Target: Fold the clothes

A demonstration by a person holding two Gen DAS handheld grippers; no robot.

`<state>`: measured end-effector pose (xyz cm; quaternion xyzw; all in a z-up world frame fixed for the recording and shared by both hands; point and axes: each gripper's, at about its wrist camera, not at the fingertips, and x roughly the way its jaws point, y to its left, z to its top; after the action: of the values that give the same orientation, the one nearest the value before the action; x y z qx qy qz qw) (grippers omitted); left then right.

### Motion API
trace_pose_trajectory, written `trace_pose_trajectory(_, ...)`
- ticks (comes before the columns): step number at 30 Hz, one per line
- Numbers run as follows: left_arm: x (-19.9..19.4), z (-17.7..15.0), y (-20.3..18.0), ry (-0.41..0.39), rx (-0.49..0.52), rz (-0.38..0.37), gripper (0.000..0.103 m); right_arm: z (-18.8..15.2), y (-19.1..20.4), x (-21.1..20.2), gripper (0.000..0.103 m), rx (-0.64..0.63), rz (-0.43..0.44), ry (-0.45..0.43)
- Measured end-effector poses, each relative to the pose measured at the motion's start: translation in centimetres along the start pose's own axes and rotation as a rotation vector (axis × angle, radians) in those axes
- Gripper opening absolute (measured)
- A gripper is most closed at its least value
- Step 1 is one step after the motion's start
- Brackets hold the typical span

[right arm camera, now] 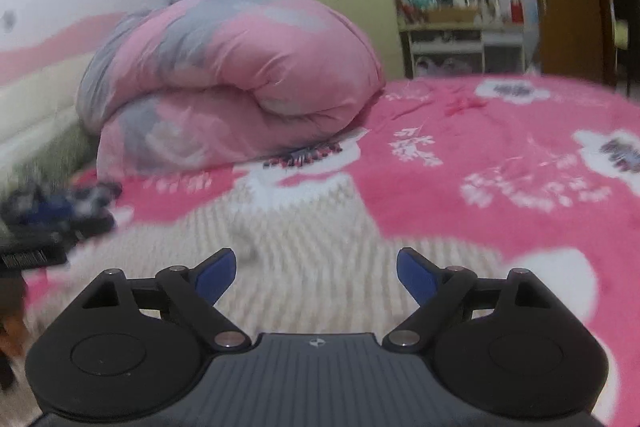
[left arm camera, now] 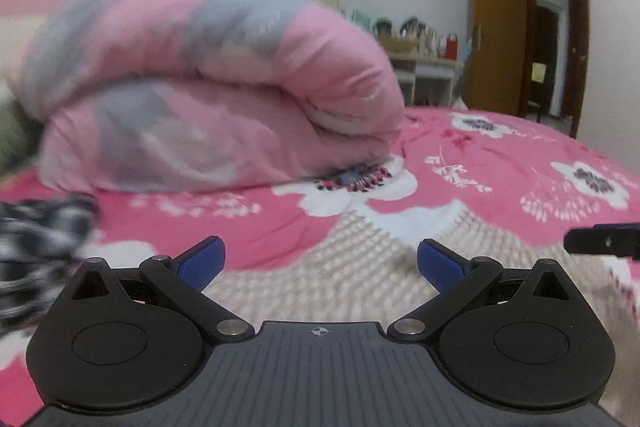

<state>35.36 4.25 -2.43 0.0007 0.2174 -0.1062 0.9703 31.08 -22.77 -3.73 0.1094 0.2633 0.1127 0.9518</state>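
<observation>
In the left wrist view, the left tool (left arm camera: 321, 263) hangs above a cream knitted sweater (left arm camera: 320, 267) spread on the bed (left arm camera: 500, 155), which wears a pink floral sheet. Its blue pads (left arm camera: 204, 261) stand wide apart with nothing between them, so it holds no cloth. A rolled pink and grey quilt (left arm camera: 208, 87) lies further back, and a dark checked garment (left arm camera: 36, 239), blurred, sits at the left edge. The tip of the right tool (left arm camera: 600, 239) shows at the right, just over the sweater's far side.

In the right wrist view, the right tool (right arm camera: 316, 273) is likewise spread wide and empty over the same sweater (right arm camera: 304, 227), which lies flat and close below. The left tool (right arm camera: 32, 255) appears dimly at the left edge.

The step in hand seems to be picking the next grip for a fold. Doing it well likely means both tools descending on matching points, such as the hem corners or shoulders, pinching only the layers meant to move, and lifting together so the knit does not stretch or skew. The loose weave may snag on a pad.
</observation>
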Motion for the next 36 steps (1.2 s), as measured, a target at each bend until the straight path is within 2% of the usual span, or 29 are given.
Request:
trace_pose_trajectory(4,6.6,1.7,-0.4,0.104,-0.022,-0.036,0.1,3.9,-2.7,6.0,0.089,0.151,0.097,0.098)
trace_pose_trajectory(7,10.4,1.7,-0.5,0.174,-0.088,-0.074,0.099,4.8,-3.8,10.8,0.083,0.22,0.081,0.198)
trace_pose_trajectory(10,13.0,1.5,-0.8,0.219,-0.125,-0.065,0.091,5.0,-4.5,14.1,0.076,0.259,0.064,0.241)
trace_pose_trajectory(13,14.9,1.0,-0.9,0.252,-0.154,-0.051,0.068,4.9,-4.9,16.1,0.074,0.313,0.083,0.249)
trace_pose_trajectory(15,15.7,0.8,-0.7,0.26,-0.185,-0.051,0.059,4.9,-5.2,17.0,0.07,0.34,0.092,0.254)
trace_pose_trajectory(16,15.9,0.7,-0.6,0.256,-0.201,-0.053,0.054,4.9,-5.3,17.4,0.066,0.348,0.095,0.258)
trace_pose_trajectory(17,16.0,0.6,-0.6,0.244,-0.213,-0.053,0.052,4.8,-5.2,17.7,0.056,0.352,0.096,0.261)
trace_pose_trajectory(19,15.8,0.6,-0.7,0.221,-0.224,-0.05,0.03,4.9,-5.1,18.0,0.041,0.351,0.101,0.264)
trace_pose_trajectory(21,15.1,1.0,-1.1,0.188,-0.216,-0.05,0.02,5.1,-5.0,17.7,0.022,0.348,0.096,0.254)
trace_pose_trajectory(23,14.2,1.5,-1.4,0.149,-0.205,-0.054,0.013,5.3,-4.9,17.2,0.013,0.346,0.098,0.24)
trace_pose_trajectory(28,9.7,2.9,-1.2,0.038,-0.184,-0.1,0.01,6.5,-3.5,13.1,0.011,0.289,0.141,0.171)
trace_pose_trajectory(31,6.0,3.2,-1.1,-0.028,-0.122,-0.133,0.009,7.3,-2.3,10.1,0.011,0.225,0.17,0.129)
trace_pose_trajectory(36,-0.8,1.1,-0.6,-0.092,-0.021,-0.223,0.008,5.6,0.3,3.2,0.011,-0.006,0.187,0.071)
